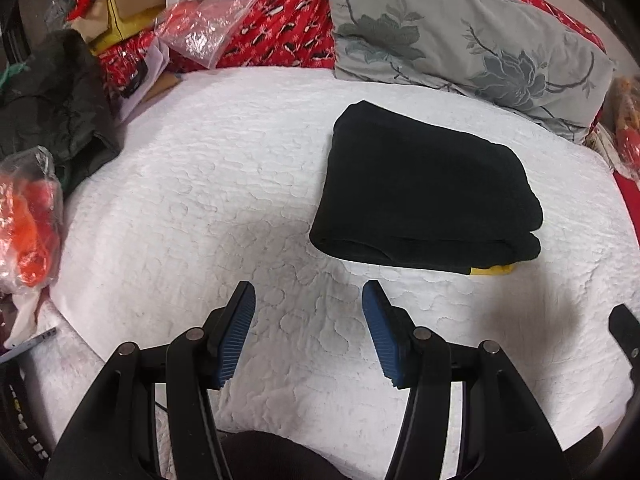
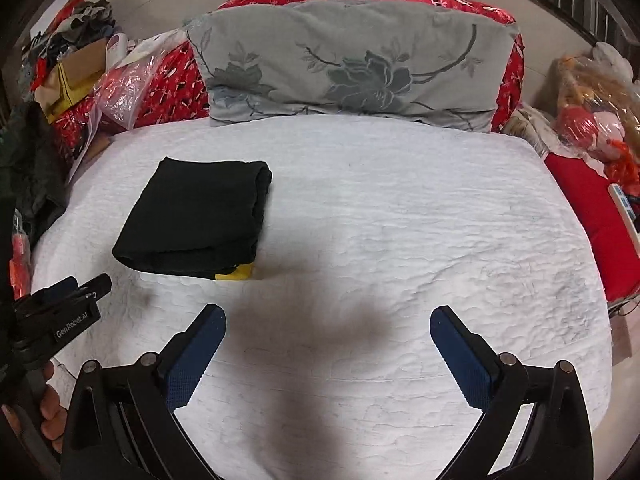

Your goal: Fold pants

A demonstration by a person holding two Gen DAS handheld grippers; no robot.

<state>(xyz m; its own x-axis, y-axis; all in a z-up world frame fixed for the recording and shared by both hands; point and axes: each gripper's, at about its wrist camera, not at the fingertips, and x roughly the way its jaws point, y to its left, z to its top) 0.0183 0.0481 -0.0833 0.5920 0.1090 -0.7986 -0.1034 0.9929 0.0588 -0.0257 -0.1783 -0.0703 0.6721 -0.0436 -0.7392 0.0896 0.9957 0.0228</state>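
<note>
Black pants point(image 1: 424, 196) lay folded, likely done, on the white quilt point(image 1: 224, 184); left gripper point(image 1: 308, 300) and right gripper point(image 2: 328, 320) gaped wide, empty, best withdrawn without snagging.

My right gripper point(image 1: 624, 340) is getting cut off at 3 o'clock; yellow bit point(image 2: 236, 272) is hiding under pants point(image 2: 196, 216), can't ID.

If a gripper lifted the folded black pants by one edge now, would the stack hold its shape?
Probably not: the black pants look like soft, thick fabric in loose rounded layers, so they would likely droop and unfold. Pushed across the quilted bedcover, they would probably bunch rather than slide.
</note>
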